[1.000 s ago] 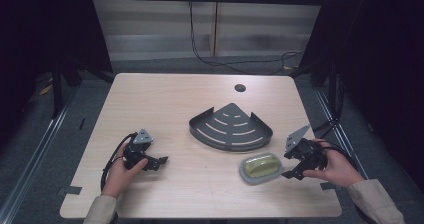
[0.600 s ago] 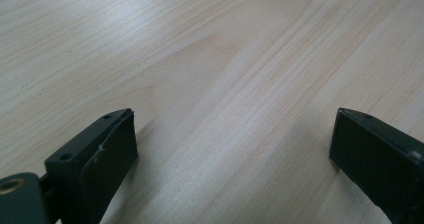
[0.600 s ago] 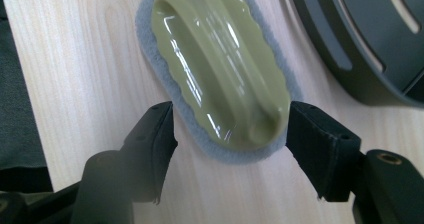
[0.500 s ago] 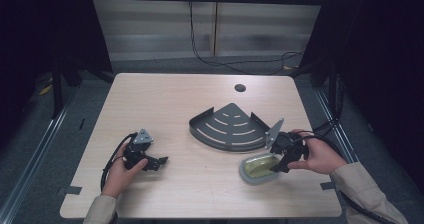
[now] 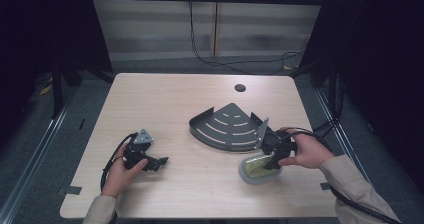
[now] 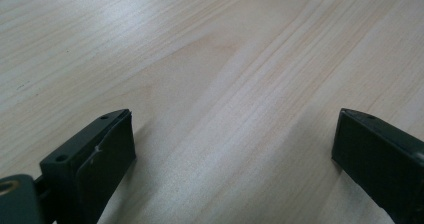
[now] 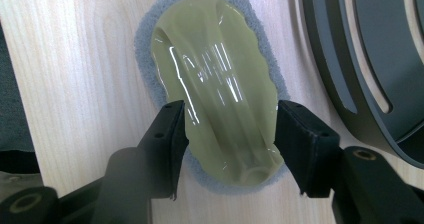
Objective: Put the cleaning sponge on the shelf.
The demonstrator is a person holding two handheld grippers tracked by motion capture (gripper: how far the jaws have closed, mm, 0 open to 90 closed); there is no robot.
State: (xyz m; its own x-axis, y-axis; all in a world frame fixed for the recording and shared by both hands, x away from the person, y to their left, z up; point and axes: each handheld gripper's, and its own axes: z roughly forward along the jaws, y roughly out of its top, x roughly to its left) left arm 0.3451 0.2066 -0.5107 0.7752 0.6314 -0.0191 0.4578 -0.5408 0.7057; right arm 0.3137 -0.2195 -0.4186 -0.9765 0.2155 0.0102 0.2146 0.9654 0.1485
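The scrubbing pad (image 7: 215, 84), a grey oval sponge with a glossy yellow-green plastic grip on top, lies flat on the table (image 5: 190, 104) at the lower right of the high view (image 5: 257, 168), just in front of the dark fan-shaped rack (image 5: 229, 126) and apart from it.

Change noted: your right gripper (image 7: 227, 129) has come in from the right edge of the table and now sits over the pad; a second ago it stood off to the pad's right. Its jaws have just been closing, and the plastic grip is between them. In the right gripper view the two black jaws flank the near end of the grip, roughly half open. The right jaw looks to be at the grip's edge, the left one close beside it; I cannot tell whether either presses yet, so count this as straddling, not holding.

Reading: the approach is done and the pinch is under way. Judged next need: finish closing on the grip before any lift.

Your left gripper (image 5: 145, 156) rests at the lower left of the high view, well apart from the pad, jaws wide and empty over bare wood.
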